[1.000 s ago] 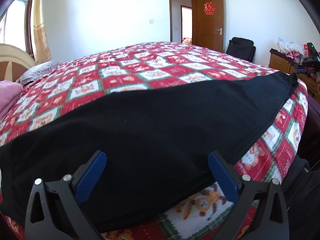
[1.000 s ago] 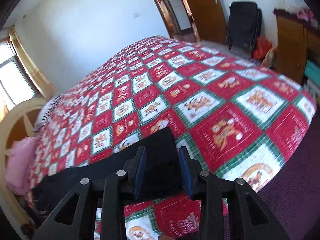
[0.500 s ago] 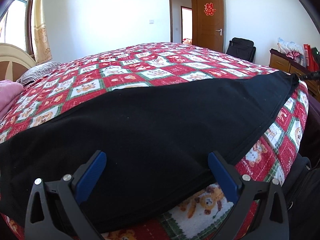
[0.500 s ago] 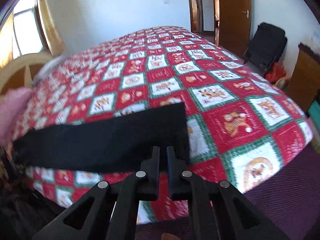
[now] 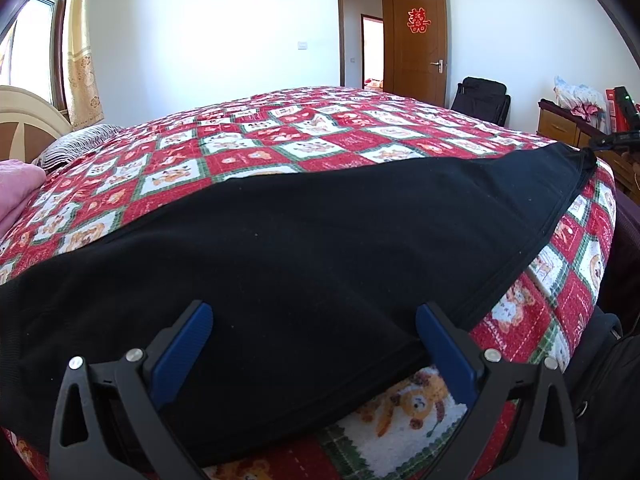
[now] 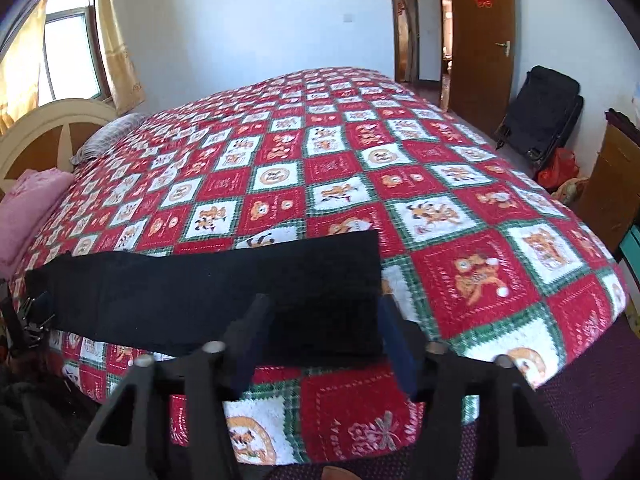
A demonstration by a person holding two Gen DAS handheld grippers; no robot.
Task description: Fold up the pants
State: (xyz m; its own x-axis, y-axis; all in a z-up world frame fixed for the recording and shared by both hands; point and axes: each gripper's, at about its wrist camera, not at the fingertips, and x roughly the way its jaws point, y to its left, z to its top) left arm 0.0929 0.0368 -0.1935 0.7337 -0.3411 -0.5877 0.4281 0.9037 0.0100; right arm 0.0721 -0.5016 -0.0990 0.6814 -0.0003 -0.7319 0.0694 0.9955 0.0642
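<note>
Pants (image 6: 208,292) lie flat in a long strip along near bed (image 6: 460,216) edge. R gripper (image 6: 324,332) has just been opening, jaws part-open astride hem end, gripping nothing. L gripper (image 5: 312,344) wide open over cloth, empty. Pinch both layers squarely before lifting.

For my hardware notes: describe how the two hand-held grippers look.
Left hand-held gripper: black plastic frame with triangular cut-outs, silver screws, ribbed blue finger pads. Right hand-held gripper: the same black frame and silver screws, pads dark blue, blurred.
</note>
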